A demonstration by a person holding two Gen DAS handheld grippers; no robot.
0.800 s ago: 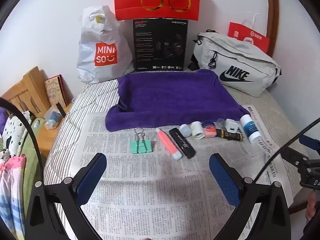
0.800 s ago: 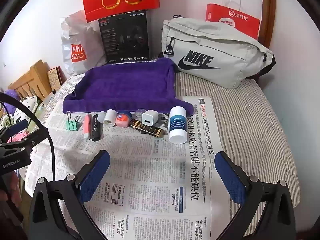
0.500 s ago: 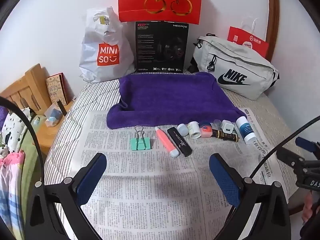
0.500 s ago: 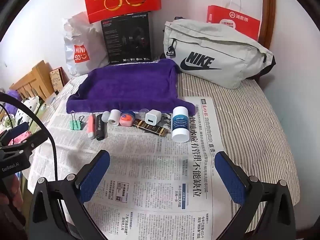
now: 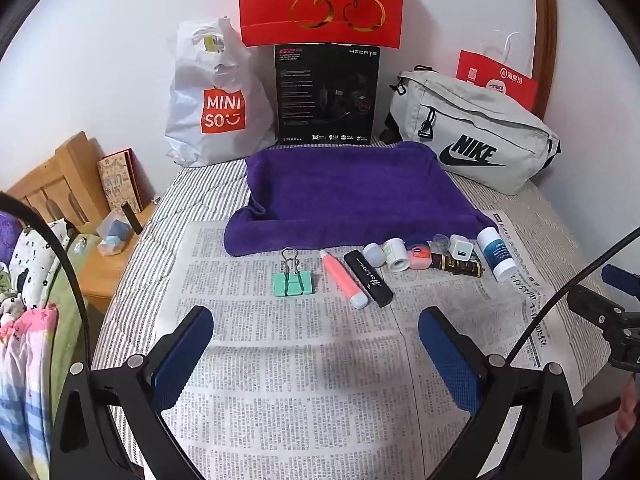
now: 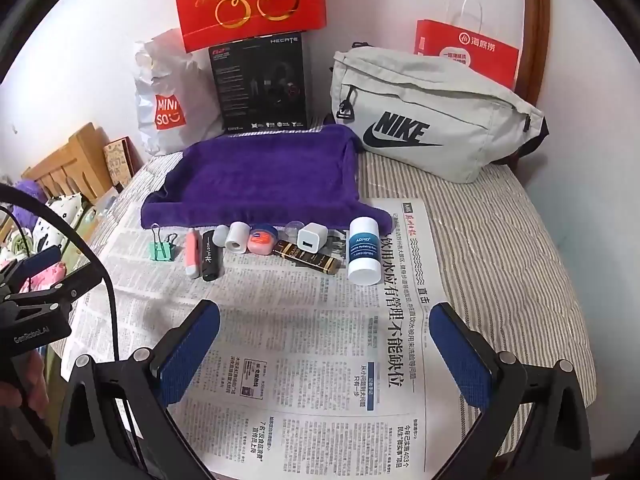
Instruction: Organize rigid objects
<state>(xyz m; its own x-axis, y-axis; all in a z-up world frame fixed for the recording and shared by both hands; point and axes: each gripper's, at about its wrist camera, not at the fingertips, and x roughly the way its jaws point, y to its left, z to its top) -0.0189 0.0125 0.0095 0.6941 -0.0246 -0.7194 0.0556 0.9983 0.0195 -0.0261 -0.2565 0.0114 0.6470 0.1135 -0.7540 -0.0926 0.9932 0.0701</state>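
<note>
Both grippers are hovering over the newspaper, well short of the row of small objects. The left gripper is holding its blue-padded fingers spread wide with nothing between them; the right gripper is likewise released and gripping nothing.

The purple towel is lying spread on the striped bed, its near edge overlapping the far edge of the newspaper. Every small object is sitting just in front of that near edge. At the towel's left front, the mint-green binder clip is lying apart from the rest. Toward the middle of the edge, the pink highlighter and the black Horizon stick are lying side by side, touching or nearly so. Continuing rightward along the edge, a grey cap, a white tape roll, a pink Vaseline tin, a clear dome lid, a white USB charger cube and a dark gold-trimmed tube are crowding close together. At the towel's right front corner, the white ADMD stick is standing upright.

Behind the towel, a Miniso bag, a black Hecate box and a grey Nike bag are leaning against the wall.
</note>
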